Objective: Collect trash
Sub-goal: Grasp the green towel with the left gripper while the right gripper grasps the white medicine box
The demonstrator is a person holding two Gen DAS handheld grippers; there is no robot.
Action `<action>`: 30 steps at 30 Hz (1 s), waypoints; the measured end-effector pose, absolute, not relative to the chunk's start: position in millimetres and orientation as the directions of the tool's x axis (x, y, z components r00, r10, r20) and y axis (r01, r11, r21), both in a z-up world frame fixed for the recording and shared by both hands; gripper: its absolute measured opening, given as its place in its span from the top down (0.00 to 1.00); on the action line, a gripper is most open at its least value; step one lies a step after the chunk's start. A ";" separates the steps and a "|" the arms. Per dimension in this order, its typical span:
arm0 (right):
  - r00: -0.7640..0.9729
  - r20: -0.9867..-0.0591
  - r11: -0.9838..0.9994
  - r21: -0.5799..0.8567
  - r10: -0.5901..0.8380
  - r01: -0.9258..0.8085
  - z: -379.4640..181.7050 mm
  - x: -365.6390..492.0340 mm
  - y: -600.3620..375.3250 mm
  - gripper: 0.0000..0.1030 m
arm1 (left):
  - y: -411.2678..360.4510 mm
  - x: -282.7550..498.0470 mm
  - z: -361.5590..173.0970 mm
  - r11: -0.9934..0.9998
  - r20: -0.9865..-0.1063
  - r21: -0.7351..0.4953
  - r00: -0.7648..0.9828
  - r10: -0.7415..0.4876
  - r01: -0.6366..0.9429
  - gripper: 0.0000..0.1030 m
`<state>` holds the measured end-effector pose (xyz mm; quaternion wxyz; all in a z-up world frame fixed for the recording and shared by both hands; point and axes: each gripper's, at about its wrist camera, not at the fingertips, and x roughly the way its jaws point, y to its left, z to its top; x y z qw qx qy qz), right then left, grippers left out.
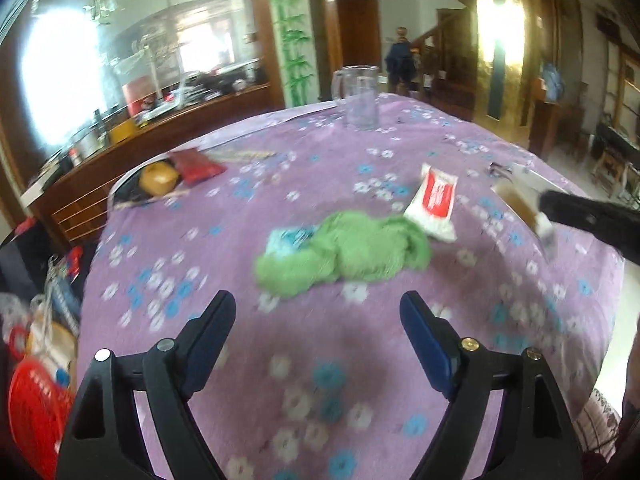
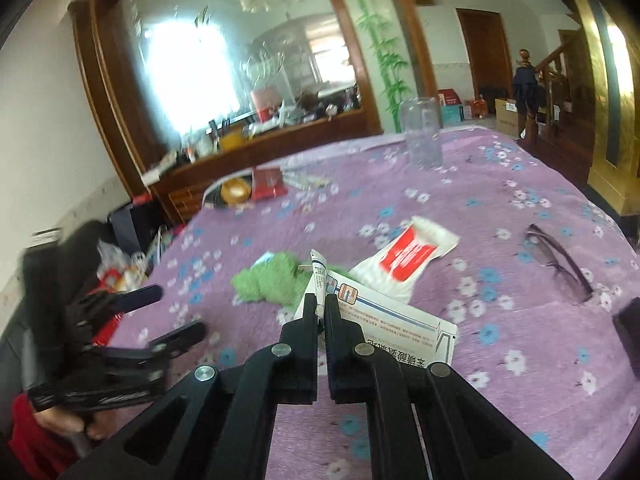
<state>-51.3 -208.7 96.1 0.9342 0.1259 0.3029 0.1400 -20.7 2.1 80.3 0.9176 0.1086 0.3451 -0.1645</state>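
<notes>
My right gripper (image 2: pixel 320 300) is shut on a flattened white medicine box (image 2: pixel 384 328) and holds it above the purple floral tablecloth (image 2: pixel 500 200); the box also shows in the left wrist view (image 1: pixel 520 204) at the right gripper's tip. My left gripper (image 1: pixel 316 308) is open and empty, just short of a crumpled green cloth (image 1: pixel 344 256); it also shows at the left in the right wrist view (image 2: pixel 176 312). A red-and-white wrapper (image 1: pixel 436 200) lies right of the cloth. A small blue-white packet (image 1: pixel 290 240) sticks out from under the cloth's left side.
A clear glass mug (image 1: pixel 356 96) stands at the table's far side. A red packet (image 1: pixel 198 166) and a yellow box (image 1: pixel 160 178) lie far left. Glasses (image 2: pixel 560 256) lie at the right. A red basket (image 1: pixel 36 408) with bags sits on the floor left of the table.
</notes>
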 end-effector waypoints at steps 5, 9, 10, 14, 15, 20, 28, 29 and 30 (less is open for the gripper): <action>0.791 -0.501 0.915 0.360 0.352 -0.179 100.4 -58.4 -227.7 0.96 | -10.2 29.0 77.1 0.931 -0.688 0.018 0.680 -0.254 0.365 0.18; 0.785 -0.497 0.903 0.391 0.368 -0.176 97.0 -59.1 -238.7 0.96 | -15.3 59.4 65.0 0.921 -0.720 -0.064 0.621 -0.310 0.385 0.18; 0.785 -0.497 0.902 0.395 0.370 -0.175 95.7 -58.2 -240.8 0.96 | -18.4 62.7 60.2 0.906 -0.735 -0.093 0.585 -0.342 0.412 0.18; 0.779 -0.500 0.897 0.405 0.379 -0.177 90.6 -56.6 -246.0 0.96 | -39.1 50.8 41.3 0.870 -0.788 -0.049 0.516 -0.336 0.491 0.18; 0.778 -0.499 0.896 0.407 0.382 -0.179 89.4 -56.3 -247.0 0.96 | -44.7 43.6 37.6 0.857 -0.795 -0.026 0.509 -0.330 0.514 0.18; 0.773 -0.497 0.889 0.419 0.394 -0.184 83.2 -54.7 -251.7 0.96 | -61.2 0.5 33.3 0.774 -0.806 -0.002 0.457 -0.376 0.634 0.18; 0.769 -0.500 0.883 0.435 0.397 -0.173 76.3 -51.6 -259.7 0.96 | -52.3 17.4 51.0 0.844 -0.764 0.094 0.582 -0.279 0.528 0.18; 0.769 -0.500 0.883 0.436 0.398 -0.174 75.8 -51.4 -259.6 0.96 | -55.7 22.4 49.9 0.843 -0.762 0.102 0.586 -0.275 0.528 0.18; 0.768 -0.501 0.883 0.435 0.398 -0.174 75.4 -50.9 -259.4 0.96 | -58.7 25.2 48.5 0.845 -0.759 0.117 0.596 -0.263 0.522 0.18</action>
